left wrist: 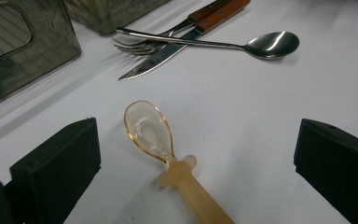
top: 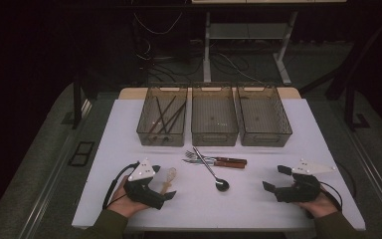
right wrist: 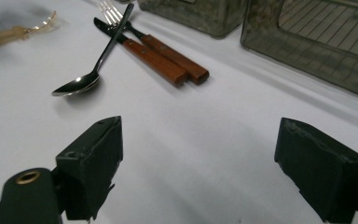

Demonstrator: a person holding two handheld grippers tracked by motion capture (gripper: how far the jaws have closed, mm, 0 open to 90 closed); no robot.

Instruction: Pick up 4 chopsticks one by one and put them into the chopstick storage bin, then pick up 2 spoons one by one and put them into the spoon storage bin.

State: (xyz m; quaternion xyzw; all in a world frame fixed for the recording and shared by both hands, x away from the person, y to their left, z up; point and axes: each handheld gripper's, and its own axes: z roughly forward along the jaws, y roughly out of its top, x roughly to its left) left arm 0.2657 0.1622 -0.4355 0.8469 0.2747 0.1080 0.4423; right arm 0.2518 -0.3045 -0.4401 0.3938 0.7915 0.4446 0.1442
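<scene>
My left tool sits over the clear plastic spoon, jaws standing wide apart with nothing clamped. In the left gripper view the plastic spoon lies flat on the white counter between my two black jaws, closer to the left one and touching neither. Its long axis runs straight away from me: the cloudy handle comes back toward the tool, and the clear bowl points forward, toward the steel spoon. So the jaws straddle the handle crosswise, which I judge is what a grip wants; lowering and closing on the handle looks like the next move.

My right tool is also spread wide and holds nothing, with bare counter between its jaws in the right gripper view. It sits on the far side of the steel spoon from the plastic one, well apart from it, so the left hand is plainly the nearer. Beyond the steel spoon lie a fork and a knife with wooden handles.
</scene>
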